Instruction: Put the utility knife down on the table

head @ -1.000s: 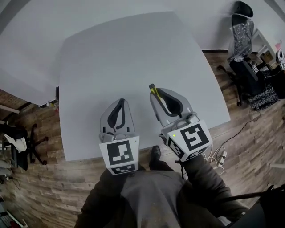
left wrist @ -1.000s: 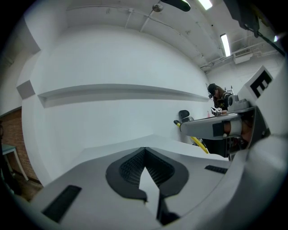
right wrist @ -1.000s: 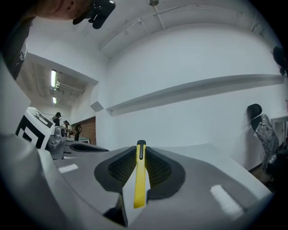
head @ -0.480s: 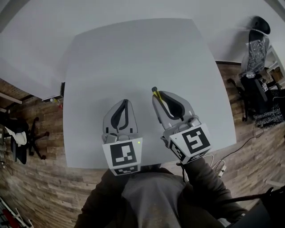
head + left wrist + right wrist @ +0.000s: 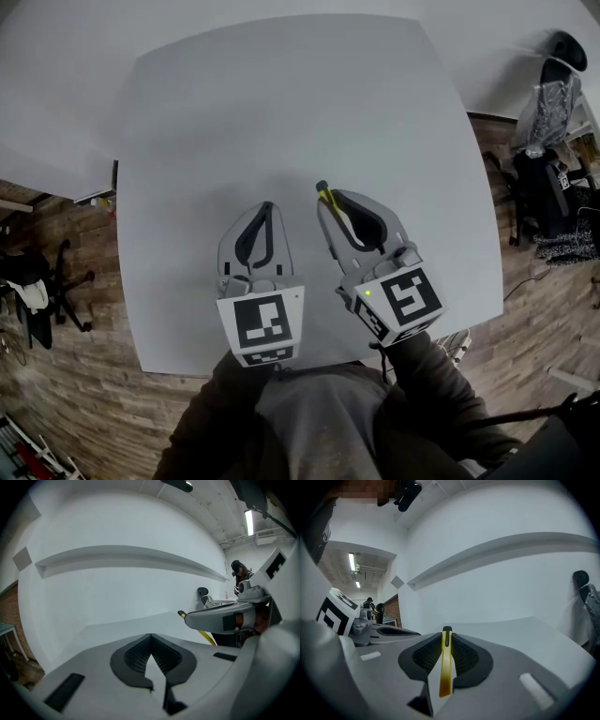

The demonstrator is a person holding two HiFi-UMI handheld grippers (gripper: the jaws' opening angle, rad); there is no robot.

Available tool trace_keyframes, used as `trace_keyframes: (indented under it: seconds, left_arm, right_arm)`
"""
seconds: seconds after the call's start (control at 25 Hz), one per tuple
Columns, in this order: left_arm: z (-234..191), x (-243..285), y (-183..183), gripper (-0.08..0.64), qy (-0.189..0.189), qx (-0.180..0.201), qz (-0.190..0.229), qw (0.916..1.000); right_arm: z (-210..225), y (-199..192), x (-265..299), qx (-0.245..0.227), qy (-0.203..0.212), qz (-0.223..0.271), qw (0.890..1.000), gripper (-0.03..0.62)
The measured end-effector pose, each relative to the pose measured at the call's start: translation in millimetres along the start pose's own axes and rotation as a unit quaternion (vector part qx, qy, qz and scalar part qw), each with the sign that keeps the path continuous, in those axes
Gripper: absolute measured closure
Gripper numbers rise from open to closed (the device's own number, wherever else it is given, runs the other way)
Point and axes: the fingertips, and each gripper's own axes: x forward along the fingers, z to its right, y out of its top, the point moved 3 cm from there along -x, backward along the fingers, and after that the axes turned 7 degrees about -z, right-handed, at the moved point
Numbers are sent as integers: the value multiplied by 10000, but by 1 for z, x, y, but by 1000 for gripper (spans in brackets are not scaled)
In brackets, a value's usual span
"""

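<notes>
A slim yellow utility knife point(image 5: 446, 665) with a black tip is clamped between the jaws of my right gripper point(image 5: 330, 199). Its black end point(image 5: 322, 187) sticks out past the fingertips, above the white table point(image 5: 300, 122). In the left gripper view the knife point(image 5: 202, 633) shows as a yellow strip under the right gripper's body. My left gripper point(image 5: 266, 208) hangs beside it on the left, its jaws closed with nothing between them point(image 5: 150, 641). Both grippers hover over the table's near half.
The table is bare and white, with a white wall behind it. Office chairs point(image 5: 553, 112) and cables stand on the wooden floor at the right. Another chair point(image 5: 37, 291) is at the left.
The head view has shifted so both grippers sit further over the table. The knife stays clamped in the right gripper and the left gripper remains closed.
</notes>
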Motion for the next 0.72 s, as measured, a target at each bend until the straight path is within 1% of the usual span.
trace_keyframes:
  seconds: [0.4, 0.72]
  left_arm:
    - [5, 28, -17, 558, -185, -164, -230, 9994]
    - [4, 41, -25, 558, -215, -231, -348, 9989]
  right_arm:
    - [17, -18, 22, 74, -27, -287, 9996, 529]
    - [22, -27, 33, 127, -1, -415, 9991, 529]
